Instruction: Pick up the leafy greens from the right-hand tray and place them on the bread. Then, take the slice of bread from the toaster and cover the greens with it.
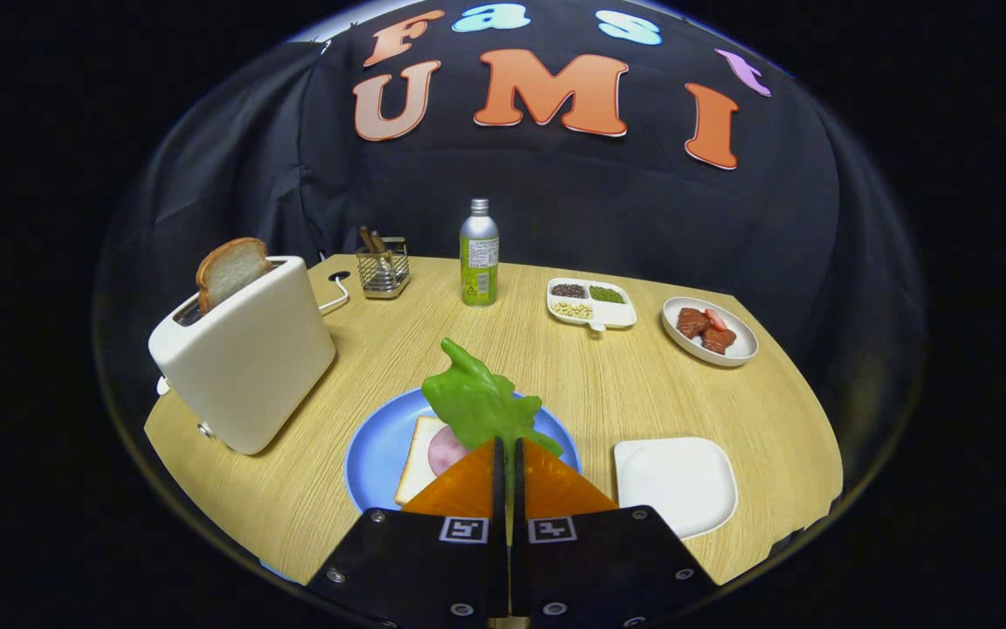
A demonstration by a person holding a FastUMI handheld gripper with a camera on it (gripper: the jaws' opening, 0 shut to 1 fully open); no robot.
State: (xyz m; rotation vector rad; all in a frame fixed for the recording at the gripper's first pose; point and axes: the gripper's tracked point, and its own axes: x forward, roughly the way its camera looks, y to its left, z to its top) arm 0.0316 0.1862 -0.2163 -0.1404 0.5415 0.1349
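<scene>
Gripper (507, 450) fingers are pinched together on the stem end of the leafy greens (478, 404), which stand up just ahead of the tips. Directly below and ahead sits the blue plate (376, 454) with a slice of bread (420, 454) topped by a round of ham (447, 448).

Step in hand, as judged: setting the greens on the bread. Greens hang over the plate's far side, so bring them back toward the slice, lower until the leaf rests on the ham, then open; a release from height risks the leaf sliding off.

Just right of the fingers: white tray (676, 480), bare. Ahead to the left: toaster (245, 358) with the second bread slice (230, 269) standing in its slot, untouched. Farther ahead: bottle (478, 253), wire basket (382, 266), divided dish (592, 303), meat plate (710, 330).
</scene>
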